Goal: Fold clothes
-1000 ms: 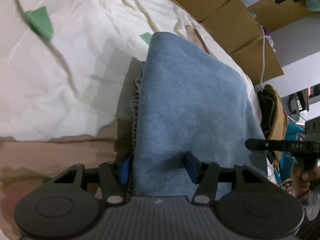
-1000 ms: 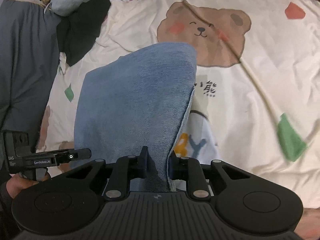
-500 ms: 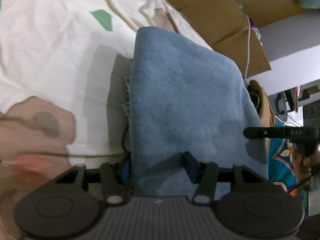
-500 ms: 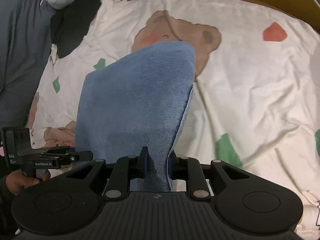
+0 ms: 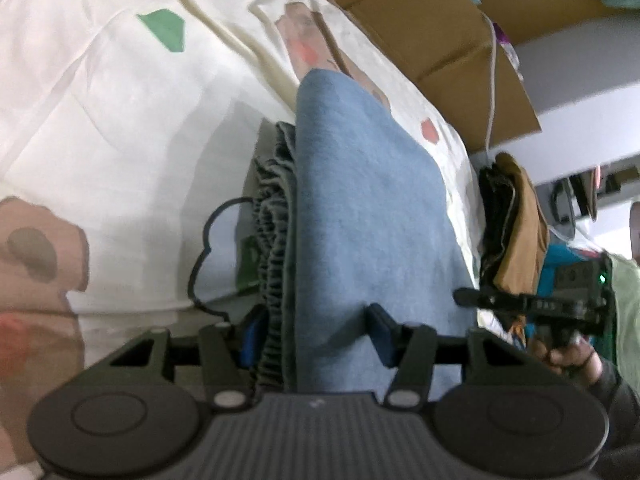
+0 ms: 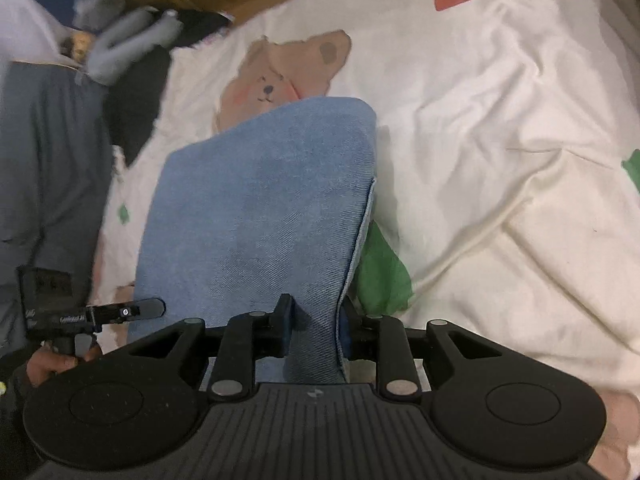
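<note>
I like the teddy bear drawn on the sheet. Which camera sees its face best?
The right wrist view: the printed bear shows eyes, nose and pink cheek above the folded blue garment. The left wrist view shows only blurred brown patches, no clear face.

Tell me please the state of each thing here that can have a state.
blue denim garment: folded, held up over the bed.
left gripper: shut on the garment's gathered waistband.
right gripper: jaws opening, garment edge between them.
bed sheet: spread out, wrinkled.

blue denim garment (image 6: pixel 260 216), bear-print cream sheet (image 6: pixel 500 120)
</note>
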`<action>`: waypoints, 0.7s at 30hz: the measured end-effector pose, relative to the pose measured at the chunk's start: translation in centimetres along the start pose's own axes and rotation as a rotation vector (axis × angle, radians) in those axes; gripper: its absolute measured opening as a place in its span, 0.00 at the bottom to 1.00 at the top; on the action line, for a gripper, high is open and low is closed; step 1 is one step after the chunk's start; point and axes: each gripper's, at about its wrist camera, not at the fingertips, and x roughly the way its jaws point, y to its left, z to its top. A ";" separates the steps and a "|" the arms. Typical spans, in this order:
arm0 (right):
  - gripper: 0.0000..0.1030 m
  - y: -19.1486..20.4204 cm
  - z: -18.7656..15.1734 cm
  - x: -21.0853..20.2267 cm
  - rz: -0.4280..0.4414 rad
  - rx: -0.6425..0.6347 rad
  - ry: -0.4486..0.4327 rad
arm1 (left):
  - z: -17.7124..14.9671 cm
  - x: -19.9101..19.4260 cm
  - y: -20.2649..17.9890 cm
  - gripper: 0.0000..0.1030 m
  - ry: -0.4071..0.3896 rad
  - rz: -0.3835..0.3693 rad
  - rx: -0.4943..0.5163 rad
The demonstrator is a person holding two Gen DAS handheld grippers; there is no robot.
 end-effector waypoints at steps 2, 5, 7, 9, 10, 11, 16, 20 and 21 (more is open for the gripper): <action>0.27 -1.0 -0.7 0.3 0.035 0.026 -0.018 | 0.0 0.1 0.0 0.60 0.019 0.010 0.036; 0.29 -1.4 -1.0 0.7 0.033 0.056 -0.012 | -1.2 -0.4 0.7 0.65 0.014 0.002 -0.008; 0.31 -0.9 -0.7 0.9 0.019 0.039 -0.001 | -1.2 -0.3 1.1 0.68 0.014 -0.015 -0.036; 0.32 -0.6 -0.5 1.2 0.007 0.021 0.012 | -1.3 -0.2 1.7 0.68 0.014 -0.038 -0.065; 0.33 -0.5 -0.5 1.3 0.001 0.014 0.018 | -1.3 -0.2 1.9 0.69 0.013 -0.048 -0.064; 0.33 -0.5 -0.4 1.4 -0.002 0.013 0.024 | -1.2 -0.2 2.2 0.70 0.011 -0.057 -0.062; 0.40 -0.5 0.0 1.9 -0.022 0.008 0.062 | -1.3 0.5 3.4 0.74 -0.005 -0.122 -0.105; 0.42 -0.4 0.0 2.1 -0.021 -0.007 0.089 | -0.8 1.2 3.8 0.73 0.004 -0.167 -0.111; 0.42 -0.5 0.1 2.1 -0.017 0.001 0.092 | -0.6 1.4 3.7 0.72 0.006 -0.175 -0.108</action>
